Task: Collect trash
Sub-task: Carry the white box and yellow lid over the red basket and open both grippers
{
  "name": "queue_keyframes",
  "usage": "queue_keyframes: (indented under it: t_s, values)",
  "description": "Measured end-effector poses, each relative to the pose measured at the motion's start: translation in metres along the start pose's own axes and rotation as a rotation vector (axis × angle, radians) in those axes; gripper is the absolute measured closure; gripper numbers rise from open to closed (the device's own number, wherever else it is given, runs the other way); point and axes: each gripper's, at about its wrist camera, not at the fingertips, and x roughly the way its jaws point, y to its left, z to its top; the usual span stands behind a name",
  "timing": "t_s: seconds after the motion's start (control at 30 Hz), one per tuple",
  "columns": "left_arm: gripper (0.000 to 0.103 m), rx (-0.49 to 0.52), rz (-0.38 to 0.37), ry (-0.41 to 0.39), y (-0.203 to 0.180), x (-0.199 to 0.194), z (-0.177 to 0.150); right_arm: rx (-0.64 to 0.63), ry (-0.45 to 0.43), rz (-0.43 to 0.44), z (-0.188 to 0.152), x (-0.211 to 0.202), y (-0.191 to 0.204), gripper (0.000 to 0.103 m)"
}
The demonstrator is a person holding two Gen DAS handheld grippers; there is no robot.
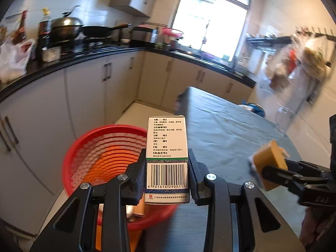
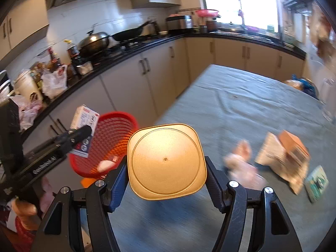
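Observation:
My left gripper [image 1: 167, 174] is shut on a white medicine box [image 1: 167, 159] with a barcode, held over the table's edge next to the red mesh basket [image 1: 100, 157]. The right wrist view shows the same box [image 2: 84, 130] at the left, just short of the red basket [image 2: 109, 142], which has a pale scrap inside. My right gripper [image 2: 167, 168] is shut on a gold square container [image 2: 167, 161], held above the table; the left wrist view shows that gold container [image 1: 269, 163] at the right. Loose trash lies on the table: a crumpled pink wrapper [image 2: 243, 163], a brown carton [image 2: 283, 155] and a green packet [image 2: 317, 182].
The table [image 2: 241, 105] carries a grey-green cloth. Beige cabinets [image 1: 88, 88] under a black counter run along the left and far side, with woks, bottles and plastic bags on top. A blue bag [image 1: 254, 108] sits past the table's far end. A hand [image 2: 25, 212] holds the left gripper.

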Motion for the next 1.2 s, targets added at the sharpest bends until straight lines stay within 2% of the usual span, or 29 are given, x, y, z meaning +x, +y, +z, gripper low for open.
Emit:
queue_keyframes:
  t_s: [0.17, 0.33, 0.6, 0.9, 0.93, 0.97, 1.03, 1.2]
  values:
    - [0.07, -0.056, 0.061, 0.031, 0.04, 0.008, -0.005, -0.001, 0.043, 0.088, 0.016, 0.033, 0.027, 0.032]
    - [0.07, -0.067, 0.086, 0.062, 0.055, 0.022, -0.008, 0.024, 0.101, 0.168, 0.027, 0.07, 0.044, 0.032]
    - [0.07, -0.074, 0.11, 0.084, 0.071, 0.029, -0.017, 0.06, 0.166, 0.207, 0.041, 0.114, 0.057, 0.031]
    - [0.07, -0.083, 0.112, 0.1, 0.077, 0.032, -0.02, 0.08, 0.211, 0.218, 0.043, 0.141, 0.062, 0.031]
    - [0.066, -0.084, 0.111, 0.101, 0.077, 0.032, -0.019, 0.085, 0.212, 0.22, 0.043, 0.141, 0.061, 0.031]
    - [0.058, -0.088, 0.111, 0.1, 0.076, 0.031, -0.019, 0.087, 0.212, 0.217, 0.043, 0.142, 0.06, 0.031]
    - [0.05, -0.092, 0.113, 0.089, 0.075, 0.03, -0.018, 0.089, 0.209, 0.219, 0.044, 0.14, 0.058, 0.031]
    - [0.05, -0.097, 0.11, 0.08, 0.073, 0.025, -0.015, 0.104, 0.173, 0.222, 0.047, 0.123, 0.05, 0.031]
